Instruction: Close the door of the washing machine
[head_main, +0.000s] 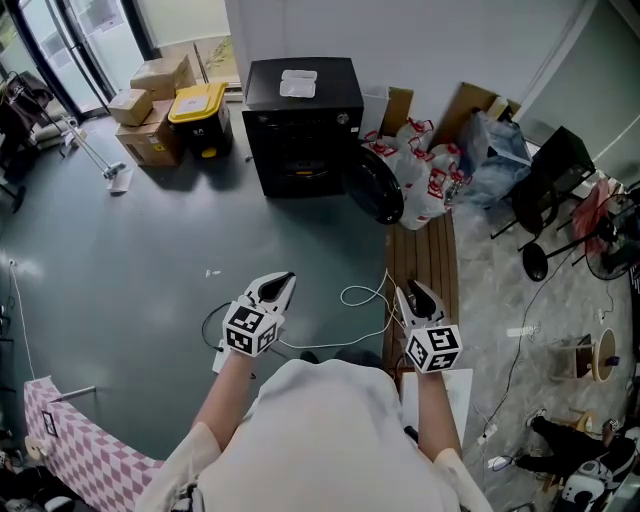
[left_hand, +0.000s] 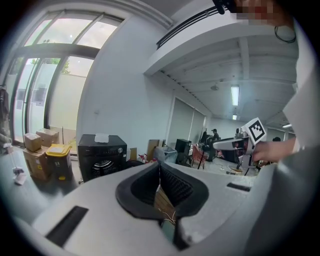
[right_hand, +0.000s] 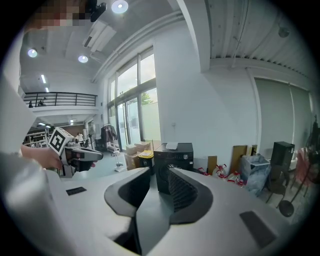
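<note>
Nearest, the left tongs (head_main: 288, 277) are pressed together on nothing and the right tongs (head_main: 412, 286) stand apart, empty. Well ahead across the grey floor (head_main: 150, 250), the black front-loading washing machine (head_main: 300, 125) has its round dark door (head_main: 376, 186) swung open. Closing has not begun: approach and push remain.

Ahead of the ribbed, matt black fingers (right_hand: 182, 192) of the right gripper (right_hand: 159, 174), the washing machine (head_main: 303, 125) has a smooth black casing with a soft sheen and a glossy dark door (head_main: 375, 185). Bare wood slats (head_main: 430, 255) lie just beyond those fingers; the floor (head_main: 130, 260) is smooth and faintly shiny.
</note>
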